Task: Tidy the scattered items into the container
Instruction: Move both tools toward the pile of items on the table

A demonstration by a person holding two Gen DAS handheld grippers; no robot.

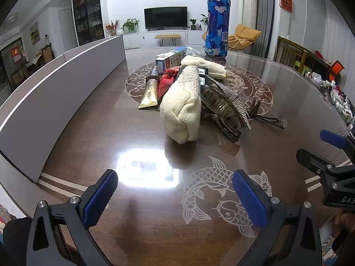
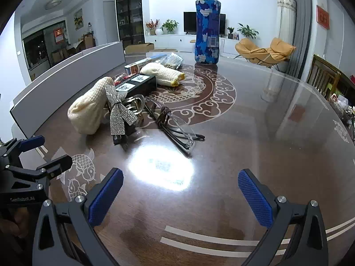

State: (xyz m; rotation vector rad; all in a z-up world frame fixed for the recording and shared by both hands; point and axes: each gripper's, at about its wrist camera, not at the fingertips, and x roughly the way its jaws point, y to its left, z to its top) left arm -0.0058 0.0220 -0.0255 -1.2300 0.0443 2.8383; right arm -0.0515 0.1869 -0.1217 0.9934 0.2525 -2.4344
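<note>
Two low, tableward views, shared clutter (image 1: 180, 104)

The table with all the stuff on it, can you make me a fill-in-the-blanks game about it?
1. The tall bottle standing at the back of the table is white and ____.
2. Both the left gripper and the right gripper have their jaws wide ____.
3. The clear glasses lie to the ____ of the sparkly bow in the right wrist view.
4. The gold tube lies ____ on the table.

Missing words: blue; open; right; flat
</note>
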